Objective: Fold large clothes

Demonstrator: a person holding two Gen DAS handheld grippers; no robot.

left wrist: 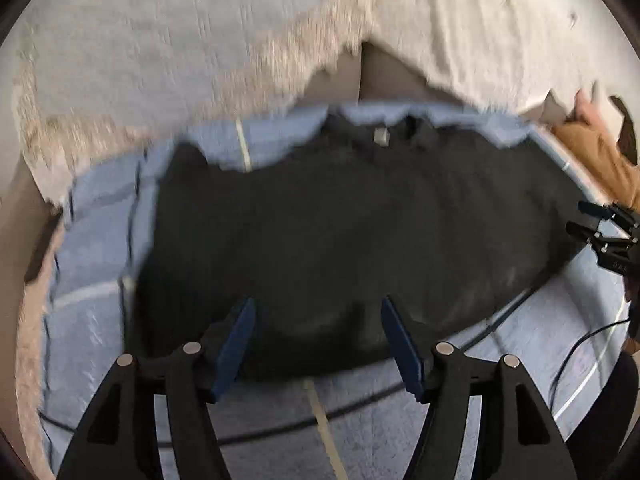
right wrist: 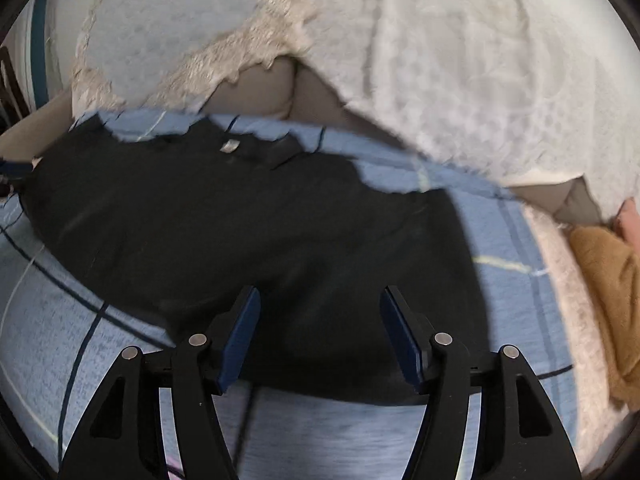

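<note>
A black garment [left wrist: 340, 232] lies spread flat on a blue checked sheet [left wrist: 88, 240], its neck with a white label [left wrist: 380, 135] at the far side. My left gripper [left wrist: 318, 304] hovers open over the garment's near hem, with nothing between its blue pads. At the right edge of the left wrist view, my right gripper [left wrist: 580, 220] stands open beside the cloth. The right wrist view shows the same black garment [right wrist: 240, 232] and its label [right wrist: 229, 146] on the blue sheet [right wrist: 52, 340]. There my right gripper [right wrist: 320, 292] is open above the near hem, holding nothing.
A white lace-edged blanket [left wrist: 440, 20] covers the far side and overhangs the sheet. A brown cloth [right wrist: 608, 280] lies bunched to the right, beside a bit of a hand [right wrist: 630, 220]. A thin black cable [left wrist: 580, 340] runs across the sheet at the near right.
</note>
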